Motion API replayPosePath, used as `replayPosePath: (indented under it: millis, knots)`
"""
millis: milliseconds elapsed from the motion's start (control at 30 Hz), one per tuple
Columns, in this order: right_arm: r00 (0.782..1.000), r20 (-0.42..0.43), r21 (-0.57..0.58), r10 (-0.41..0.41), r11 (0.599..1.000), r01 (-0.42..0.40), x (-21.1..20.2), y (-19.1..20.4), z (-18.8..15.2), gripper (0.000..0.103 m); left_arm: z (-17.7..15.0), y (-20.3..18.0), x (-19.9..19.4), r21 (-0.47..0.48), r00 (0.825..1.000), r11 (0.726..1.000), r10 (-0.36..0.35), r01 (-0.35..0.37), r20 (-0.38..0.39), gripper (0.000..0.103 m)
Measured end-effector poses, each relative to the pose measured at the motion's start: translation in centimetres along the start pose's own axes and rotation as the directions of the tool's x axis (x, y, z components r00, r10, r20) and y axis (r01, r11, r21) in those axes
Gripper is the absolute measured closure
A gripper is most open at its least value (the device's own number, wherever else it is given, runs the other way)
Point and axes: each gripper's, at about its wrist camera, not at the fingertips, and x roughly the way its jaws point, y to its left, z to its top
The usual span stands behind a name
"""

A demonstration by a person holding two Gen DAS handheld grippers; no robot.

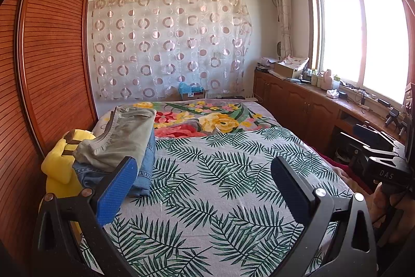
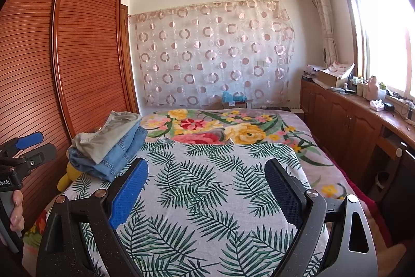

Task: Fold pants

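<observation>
A stack of folded pants lies at the left side of the bed: grey-green pants [image 1: 127,134] on top of blue jeans [image 1: 144,173]. The same stack shows in the right wrist view, grey pants [image 2: 109,131] over jeans [image 2: 116,155]. My left gripper [image 1: 205,173] is open and empty, held above the leaf-print sheet [image 1: 220,186], just right of the stack. My right gripper [image 2: 206,178] is open and empty over the same sheet [image 2: 207,199]. The left gripper also shows at the left edge of the right wrist view [image 2: 26,147].
A yellow plush toy [image 1: 59,168] sits under the stack at the bed's left edge, next to a tall wooden wardrobe [image 1: 52,56]. A floral blanket [image 1: 207,118] covers the far part of the bed. Wooden cabinets [image 1: 298,100] with clutter run along the right under the window.
</observation>
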Motion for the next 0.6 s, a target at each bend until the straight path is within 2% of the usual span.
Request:
replayPosePath:
  millis: [600]
  knots:
    - [1.000,0.001,0.002,0.001,1.000,-0.001,0.19,-0.22,-0.03,0.011,-0.01,-0.07,0.00,0.002,1.000,1.000,0.000,0.000,0.001,0.000]
